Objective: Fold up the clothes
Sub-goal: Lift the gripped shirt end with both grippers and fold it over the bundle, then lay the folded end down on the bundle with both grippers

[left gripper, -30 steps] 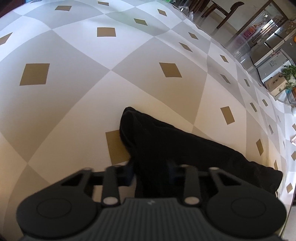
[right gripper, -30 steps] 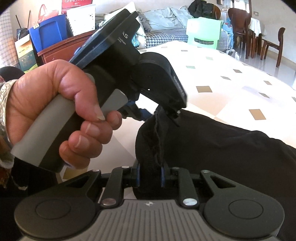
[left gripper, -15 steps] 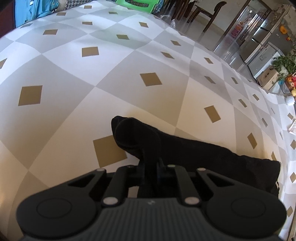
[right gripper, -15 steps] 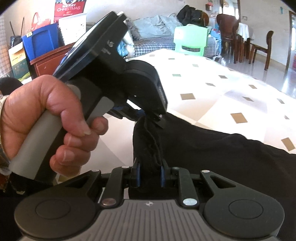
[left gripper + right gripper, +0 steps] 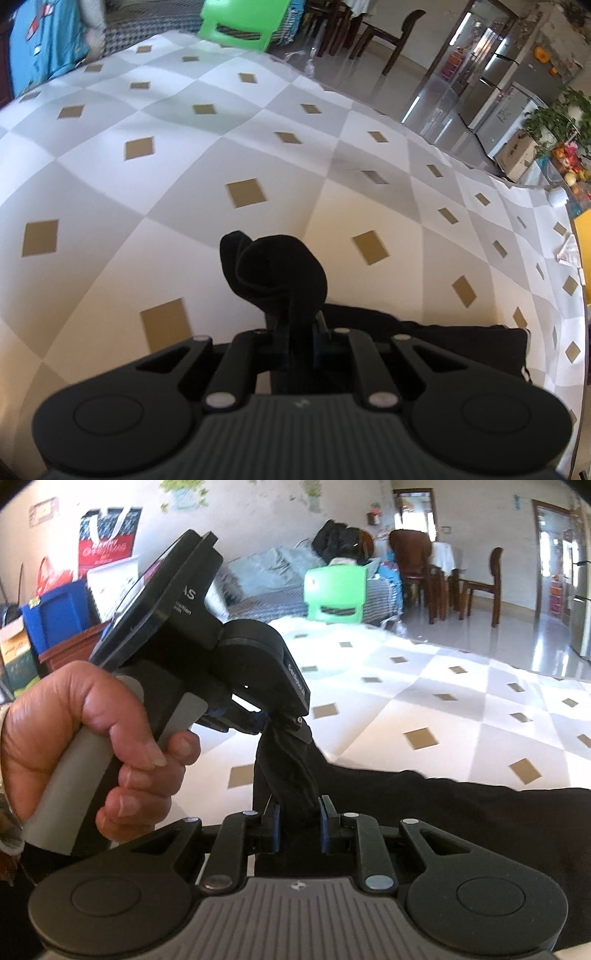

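The left claw (image 5: 295,332) is clenched on a bunched corner of the soft black cloth garment (image 5: 273,273), and the right claw (image 5: 298,827) is likewise clamped on a thick wad of the same garment (image 5: 461,834) just beside it; the person's left hand (image 5: 92,753) wraps the grey grip of the left tool.

To do this lift well, both claws should probably rise together and level, keeping the edge between them taut, so the hanging cloth drapes evenly before it is carried over itself. Pulling the two apart a little may smooth the twist seen between the grips. A grip on so little cloth could slip if jerked.

Ahead of the left claw, a rolled knob of fabric pokes up past the fingertips. To the right of both claws the rest lies flat and dark on the white-and-grey diamond-patterned table cover (image 5: 147,206), its far hem near the cover's edge
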A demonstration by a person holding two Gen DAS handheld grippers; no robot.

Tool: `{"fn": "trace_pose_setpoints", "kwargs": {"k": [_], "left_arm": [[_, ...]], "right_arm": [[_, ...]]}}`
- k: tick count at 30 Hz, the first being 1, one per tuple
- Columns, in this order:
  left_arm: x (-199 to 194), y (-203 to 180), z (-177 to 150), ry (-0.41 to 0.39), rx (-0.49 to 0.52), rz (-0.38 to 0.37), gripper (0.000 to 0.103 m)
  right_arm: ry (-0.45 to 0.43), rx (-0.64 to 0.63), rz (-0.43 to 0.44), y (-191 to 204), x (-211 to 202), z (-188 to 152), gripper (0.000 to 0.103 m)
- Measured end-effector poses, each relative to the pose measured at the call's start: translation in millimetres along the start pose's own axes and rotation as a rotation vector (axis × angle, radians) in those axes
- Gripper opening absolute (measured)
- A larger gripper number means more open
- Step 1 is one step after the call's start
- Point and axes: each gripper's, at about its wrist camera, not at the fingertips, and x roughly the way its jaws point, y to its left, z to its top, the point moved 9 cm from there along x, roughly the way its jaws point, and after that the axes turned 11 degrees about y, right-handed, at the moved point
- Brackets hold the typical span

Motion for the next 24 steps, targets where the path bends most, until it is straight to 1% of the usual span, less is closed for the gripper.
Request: {"fn": "trace_pose_setpoints", "kwargs": {"k": [13, 20, 24], "left_arm": [[4, -106, 6, 0.002, 0.126, -0.016, 0.009], [8, -170, 2, 0.012, 0.203, -0.031, 0.009], [14, -212, -4, 0.019, 0.26, -0.036, 0.009]], "right_arm": [[-0.082, 0.154, -0.104, -69, -49, 5, 0.02], [-0.115, 0.258, -0.153, -113, -86, -5, 0.02], [-0.141, 0.318, -0.202, -137, -108, -10, 0.02]]}}
